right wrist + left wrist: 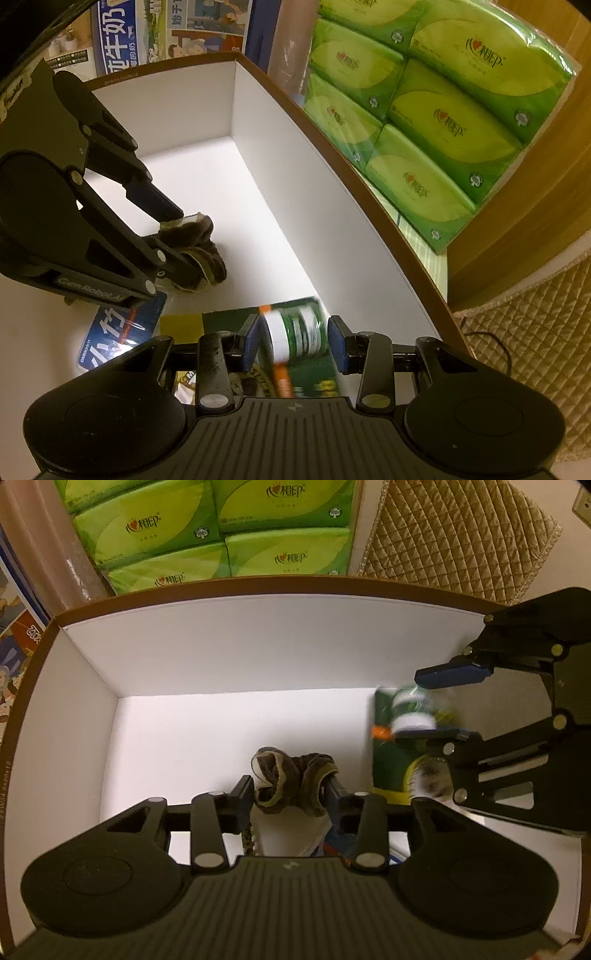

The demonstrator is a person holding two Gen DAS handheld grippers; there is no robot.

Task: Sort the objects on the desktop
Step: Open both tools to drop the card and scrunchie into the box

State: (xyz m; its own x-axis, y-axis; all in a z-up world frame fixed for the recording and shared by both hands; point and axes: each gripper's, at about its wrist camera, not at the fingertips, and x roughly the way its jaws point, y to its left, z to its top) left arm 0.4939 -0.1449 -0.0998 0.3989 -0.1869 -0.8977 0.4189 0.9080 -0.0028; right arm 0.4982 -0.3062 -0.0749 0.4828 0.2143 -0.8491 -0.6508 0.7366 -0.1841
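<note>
A crumpled brown cloth lies on the floor of a white box with a brown rim. My left gripper stands open around the cloth, which sits loosely between its fingers. In the right wrist view the same cloth shows at the tips of the left gripper. My right gripper is shut on a green jar with a white lid, lying sideways between the blue pads, low over the box's right side. The left wrist view shows this jar in the right gripper, slightly blurred.
A flat green and yellow pack and a blue packet lie on the box floor. Green tissue packs are stacked behind the box, a quilted beige cushion beside them, and a printed carton at the far end.
</note>
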